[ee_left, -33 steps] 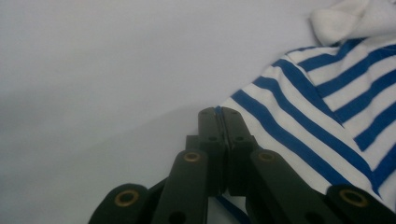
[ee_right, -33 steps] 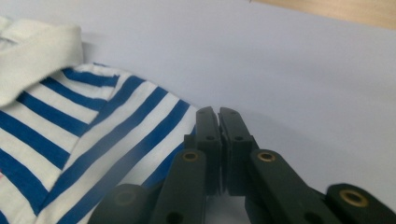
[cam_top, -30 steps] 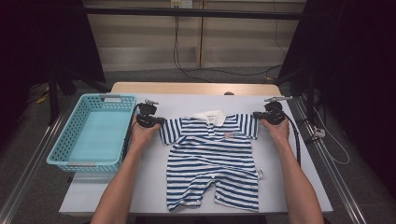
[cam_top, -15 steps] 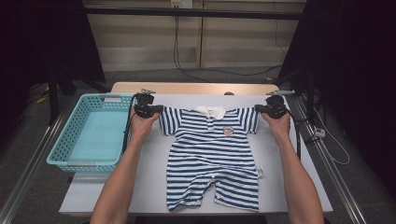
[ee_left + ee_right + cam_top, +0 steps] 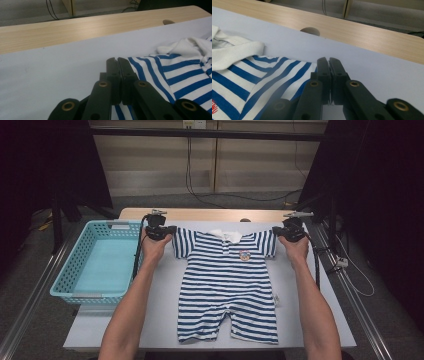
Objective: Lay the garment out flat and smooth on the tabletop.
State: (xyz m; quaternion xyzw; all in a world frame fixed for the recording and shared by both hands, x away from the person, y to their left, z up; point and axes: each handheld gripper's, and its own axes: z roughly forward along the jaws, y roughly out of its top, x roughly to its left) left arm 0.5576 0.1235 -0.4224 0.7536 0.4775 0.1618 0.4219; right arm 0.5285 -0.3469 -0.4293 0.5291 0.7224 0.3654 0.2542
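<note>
Holding the striped baby romper (image 5: 229, 285) by its two short sleeves, one gripper per sleeve, the person looks to be mid-spread, pulling it flat. Romper lies face up in the middle of the white table (image 5: 165, 310), collar toward the far edge, legs toward the person, small badge on the chest.

Left gripper (image 5: 167, 231) sits at the outer edge of the left sleeve; in the left gripper view its jaws are pressed together with striped fabric running under the near side of them, so it reads as pinching the sleeve hem. Right gripper (image 5: 276, 231) is at the right sleeve edge; in the right gripper view the jaws are also pressed together with the striped sleeve (image 5: 287, 72) right against them. Fabric between the tips is hard to make out, likely a thin pinch of hem.

The teal basket (image 5: 75, 270) stands on the left end of the table, well apart from the romper, with nothing visible in it.

Step in hand: straightening the garment by the sleeves. The next move probably calls for letting the sleeves down flat without dragging the body askew, then releasing both pinches, before any fold.

Against the earlier frames: both hands have gone farther from the person, toward the table's far edge, and the romper has slid that way with them. The sleeves now look stretched out more squarely to each side. The basket is unchanged.
</note>
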